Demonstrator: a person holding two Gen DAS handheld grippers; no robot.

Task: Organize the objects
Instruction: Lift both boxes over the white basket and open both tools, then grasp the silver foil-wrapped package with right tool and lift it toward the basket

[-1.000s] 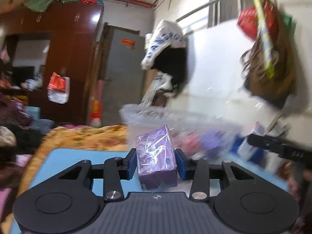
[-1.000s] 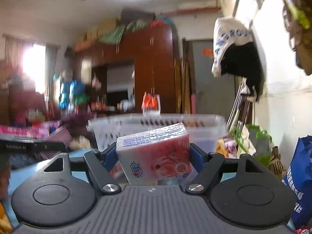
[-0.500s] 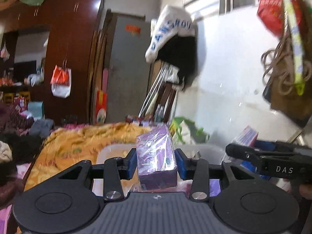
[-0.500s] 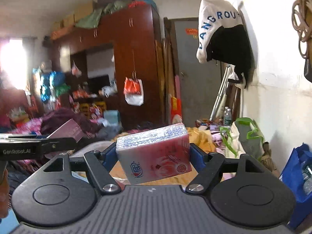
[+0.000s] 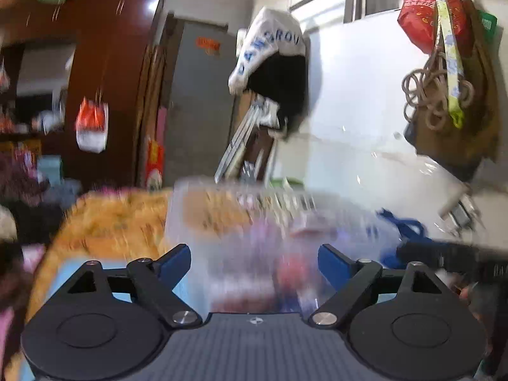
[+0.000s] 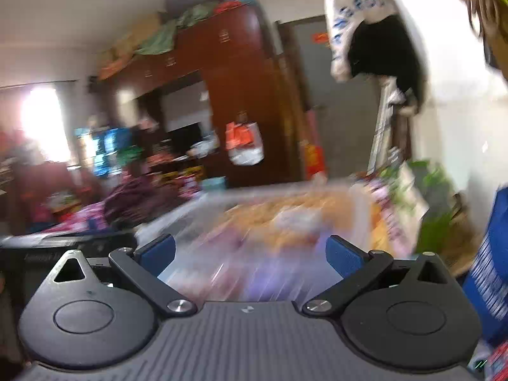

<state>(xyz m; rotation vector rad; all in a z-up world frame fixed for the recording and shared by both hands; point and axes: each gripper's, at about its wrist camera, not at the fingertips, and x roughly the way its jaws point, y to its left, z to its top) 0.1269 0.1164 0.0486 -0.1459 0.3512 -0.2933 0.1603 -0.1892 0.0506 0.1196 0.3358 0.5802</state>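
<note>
Hanging wide open and empty, the left gripper (image 5: pixel 254 262) and right gripper (image 6: pixel 250 252) face the blurred translucent plastic basket (image 5: pixel 203 212) just ahead.

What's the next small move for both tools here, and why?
Probably pull both back from the clear plastic bin and go for another item. The left tool and the right tool are both open with nothing between the fingers, and blurred purple and red packs show in the bin. Motion blur hides where exactly they lie.
</note>
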